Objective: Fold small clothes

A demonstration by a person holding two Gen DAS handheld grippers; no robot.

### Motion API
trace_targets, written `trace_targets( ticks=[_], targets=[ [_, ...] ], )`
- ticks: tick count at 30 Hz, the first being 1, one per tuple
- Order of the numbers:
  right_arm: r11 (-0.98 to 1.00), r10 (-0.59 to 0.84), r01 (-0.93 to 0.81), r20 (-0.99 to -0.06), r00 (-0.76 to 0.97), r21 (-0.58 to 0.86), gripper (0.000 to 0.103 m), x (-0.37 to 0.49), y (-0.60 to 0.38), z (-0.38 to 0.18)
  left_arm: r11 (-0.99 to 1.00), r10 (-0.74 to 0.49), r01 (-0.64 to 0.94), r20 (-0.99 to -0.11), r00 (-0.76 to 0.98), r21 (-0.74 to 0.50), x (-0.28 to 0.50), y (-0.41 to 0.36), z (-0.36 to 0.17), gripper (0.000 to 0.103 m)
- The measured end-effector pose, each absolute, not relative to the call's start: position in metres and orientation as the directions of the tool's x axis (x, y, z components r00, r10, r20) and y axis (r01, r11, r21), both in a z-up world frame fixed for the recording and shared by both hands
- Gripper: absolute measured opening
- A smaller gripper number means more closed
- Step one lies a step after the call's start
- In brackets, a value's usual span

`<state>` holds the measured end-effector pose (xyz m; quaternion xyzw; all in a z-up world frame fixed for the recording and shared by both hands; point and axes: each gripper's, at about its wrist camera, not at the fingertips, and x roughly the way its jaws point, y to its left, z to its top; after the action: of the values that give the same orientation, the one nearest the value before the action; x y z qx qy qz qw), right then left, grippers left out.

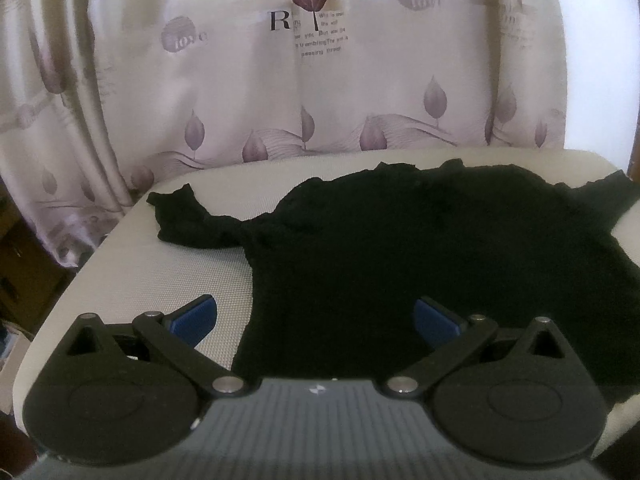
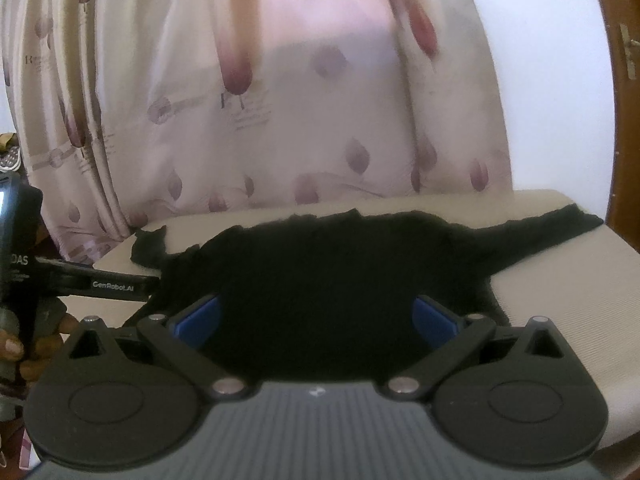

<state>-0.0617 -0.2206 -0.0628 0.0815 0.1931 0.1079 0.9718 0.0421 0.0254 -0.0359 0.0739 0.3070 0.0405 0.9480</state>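
My black shirt (image 1: 400,248) lies spread flat on the counter (image 1: 160,280), ready for folding. Both my left tongs (image 1: 316,320) and right tongs (image 2: 316,320) hover wide open above its hem, holding nothing.

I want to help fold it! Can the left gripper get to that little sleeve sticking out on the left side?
Probably yes. The left gripper is open, and the sleeve lies flat on the cushion ahead and to its left, with only bare cushion between them.

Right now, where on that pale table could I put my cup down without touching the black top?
Bare pale textured tabletop lies left of the black knit top, below its left sleeve. Another strip shows at the right, under the right sleeve. The middle is fully covered.
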Motion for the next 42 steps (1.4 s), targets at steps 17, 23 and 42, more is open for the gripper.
trace_targets(
  ticks=[17, 23, 42],
  targets=[
    [0.960, 0.254, -0.170, -0.437, 0.863, 0.222, 0.103, -0.038, -0.222, -0.090, 0.993, 0.112, -0.105, -0.579, 0.808, 0.045, 0.151, 0.151, -0.019, 0.103],
    [0.955, 0.272, -0.169, -0.494, 0.825, 0.244, 0.103, -0.017, -0.217, -0.111, 0.967, 0.253, -0.210, -0.651, 0.716, 0.145, 0.274, 0.234, -0.015, 0.080],
    [0.954, 0.281, -0.150, -0.594, 0.754, 0.261, 0.103, 0.037, -0.218, -0.135, 0.940, 0.337, -0.142, -0.794, 0.505, 0.309, 0.440, 0.263, -0.097, 0.023]
  ],
)
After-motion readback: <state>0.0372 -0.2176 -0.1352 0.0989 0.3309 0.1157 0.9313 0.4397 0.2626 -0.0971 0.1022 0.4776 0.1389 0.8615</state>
